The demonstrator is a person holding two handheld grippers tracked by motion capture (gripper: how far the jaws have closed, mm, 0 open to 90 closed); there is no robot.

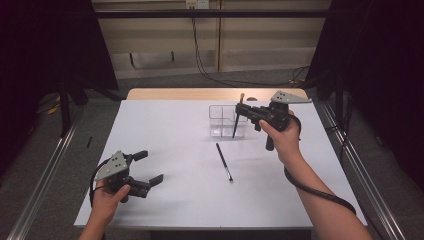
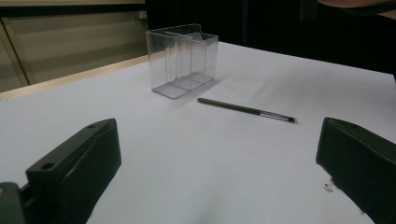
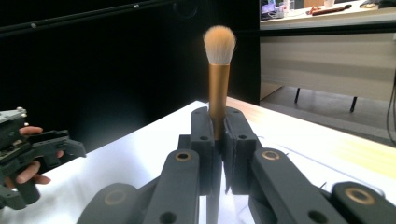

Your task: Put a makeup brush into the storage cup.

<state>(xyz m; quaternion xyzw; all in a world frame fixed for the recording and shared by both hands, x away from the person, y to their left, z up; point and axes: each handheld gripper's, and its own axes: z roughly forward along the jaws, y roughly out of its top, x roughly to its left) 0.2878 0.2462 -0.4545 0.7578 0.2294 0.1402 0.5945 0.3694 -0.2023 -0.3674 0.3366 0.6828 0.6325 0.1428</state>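
Observation:
My right gripper (image 1: 243, 111) is shut on a makeup brush (image 1: 237, 120) with a gold ferrule and pale bristles, held upright over the clear plastic organizer box (image 1: 220, 122). In the right gripper view the makeup brush (image 3: 218, 79) stands bristles up between the closed jaws of my right gripper (image 3: 218, 135). A thin dark brush (image 1: 224, 161) lies flat on the white table just in front of the box. In the left gripper view the thin dark brush (image 2: 245, 109) rests near the organizer box (image 2: 182, 60). My left gripper (image 1: 149, 167) stays open near the front left, holding nothing.
The white table (image 1: 170, 130) has a wooden strip along its far edge. Metal rails run along both sides on the floor, and cables hang at the back wall. A black cable trails from my right gripper past the forearm.

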